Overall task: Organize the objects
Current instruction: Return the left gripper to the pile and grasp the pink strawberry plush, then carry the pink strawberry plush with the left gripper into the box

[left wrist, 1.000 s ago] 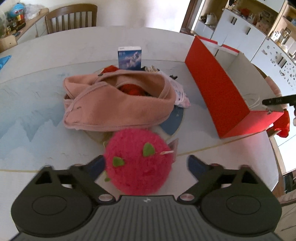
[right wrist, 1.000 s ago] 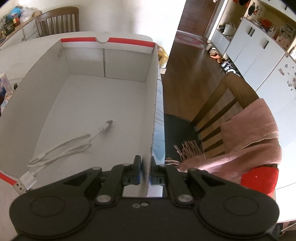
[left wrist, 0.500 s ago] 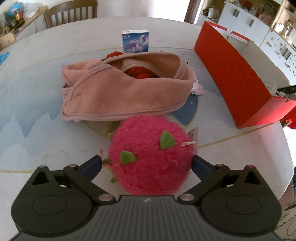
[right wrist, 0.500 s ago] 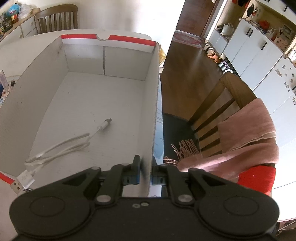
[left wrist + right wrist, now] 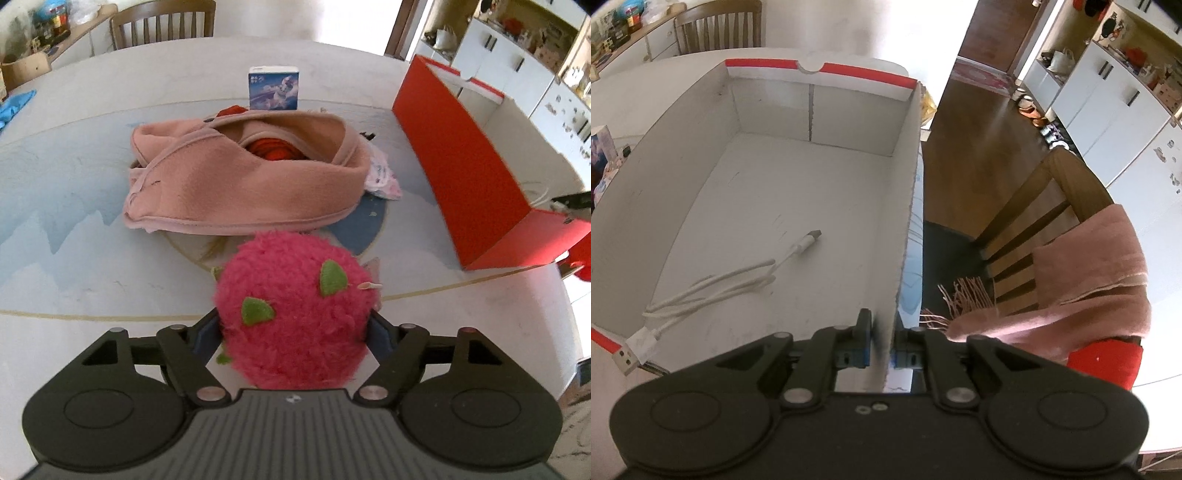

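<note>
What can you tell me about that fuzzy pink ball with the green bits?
The fuzzy pink ball is a round plush toy of shaggy hot-pink fabric, with small green felt leaf-like flaps sewn on and a tag on a plastic tie at its right side. It sits between the two fingers of the left gripper, which press its sides. Behind it on the table lies a pink fleece cloth, apart from it.

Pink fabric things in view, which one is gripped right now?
The fuzzy pink ball with green felt leaves, squeezed by the left gripper; the pink fleece garment lies loose on the table.
</note>
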`<state>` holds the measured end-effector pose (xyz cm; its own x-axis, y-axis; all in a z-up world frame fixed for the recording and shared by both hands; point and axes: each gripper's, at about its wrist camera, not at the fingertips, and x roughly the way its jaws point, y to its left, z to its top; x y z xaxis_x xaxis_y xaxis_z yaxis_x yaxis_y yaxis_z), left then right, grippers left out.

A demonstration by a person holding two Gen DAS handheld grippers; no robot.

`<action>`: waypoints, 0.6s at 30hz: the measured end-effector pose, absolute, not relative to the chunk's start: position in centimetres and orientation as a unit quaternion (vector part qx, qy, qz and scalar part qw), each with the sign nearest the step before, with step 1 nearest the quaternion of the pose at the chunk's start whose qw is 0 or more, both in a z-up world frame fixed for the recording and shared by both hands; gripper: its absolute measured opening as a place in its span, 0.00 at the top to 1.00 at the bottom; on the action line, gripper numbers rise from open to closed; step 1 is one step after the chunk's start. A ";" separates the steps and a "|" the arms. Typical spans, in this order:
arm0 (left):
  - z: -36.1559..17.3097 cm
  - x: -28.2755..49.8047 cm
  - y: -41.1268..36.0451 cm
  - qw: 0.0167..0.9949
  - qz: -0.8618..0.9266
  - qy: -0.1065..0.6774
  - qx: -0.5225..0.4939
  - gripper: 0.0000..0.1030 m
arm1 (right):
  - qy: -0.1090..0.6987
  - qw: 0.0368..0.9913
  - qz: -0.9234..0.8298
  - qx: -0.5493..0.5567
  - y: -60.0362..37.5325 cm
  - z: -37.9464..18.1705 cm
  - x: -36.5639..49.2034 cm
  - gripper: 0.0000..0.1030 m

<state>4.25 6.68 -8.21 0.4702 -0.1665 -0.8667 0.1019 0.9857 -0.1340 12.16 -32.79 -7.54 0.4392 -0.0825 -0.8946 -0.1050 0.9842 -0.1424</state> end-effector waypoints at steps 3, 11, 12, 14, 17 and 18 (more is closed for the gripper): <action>-6.9 3.8 6.3 0.859 -0.078 0.503 -0.048 0.24 | 0.530 0.844 0.015 -0.087 -33.1 -7.5 12.2 0.93; -2.1 4.3 2.7 0.865 -0.138 0.479 -0.063 0.24 | 0.536 0.840 0.030 -0.077 -33.8 -7.5 12.4 0.94; -1.6 4.5 2.1 0.866 -0.148 0.473 -0.060 0.24 | 0.536 0.840 0.032 -0.077 -33.7 -7.5 12.5 0.94; -0.2 4.9 0.6 0.870 -0.169 0.460 -0.053 0.24 | 0.536 0.840 0.033 -0.076 -33.8 -7.5 12.4 0.94; 1.5 5.8 -1.7 0.869 -0.208 0.446 -0.046 0.24 | 0.535 0.841 0.033 -0.077 -33.9 -7.5 12.4 0.94; 2.0 6.1 -2.6 0.868 -0.221 0.443 -0.042 0.24 | 0.535 0.840 0.034 -0.077 -33.8 -7.5 12.4 0.94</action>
<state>6.14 -2.60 1.97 0.5092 -0.4207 -0.7508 0.3469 0.8987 -0.2683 12.40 -33.84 -7.53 0.4249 -0.0265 -0.9049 -0.1393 0.9858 -0.0943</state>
